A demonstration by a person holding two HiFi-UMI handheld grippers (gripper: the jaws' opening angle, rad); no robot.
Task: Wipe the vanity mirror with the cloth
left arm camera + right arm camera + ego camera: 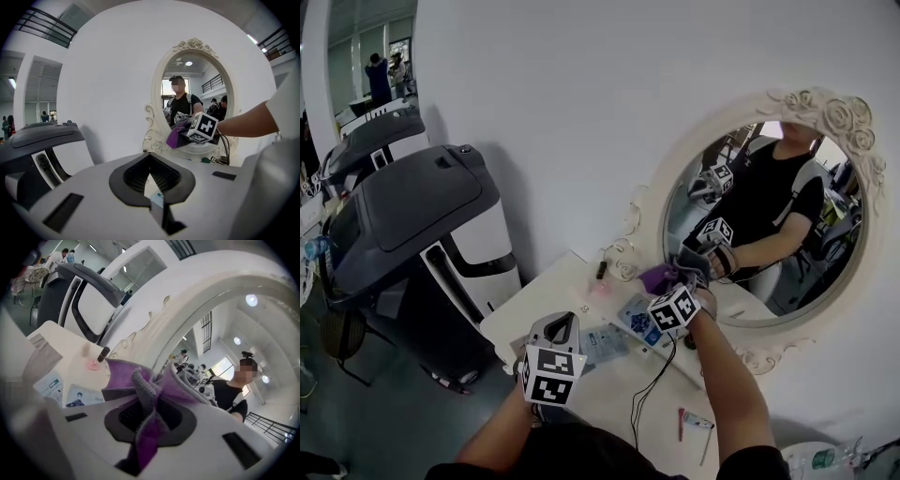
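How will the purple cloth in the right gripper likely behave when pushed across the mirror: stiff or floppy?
Probably floppy: the cloth bunches into folds where the right gripper pinches it. Likely light, since that small pinch carries all of it. Its fuzzy grey face suggests it would drag softly over the mirror rather than slip.
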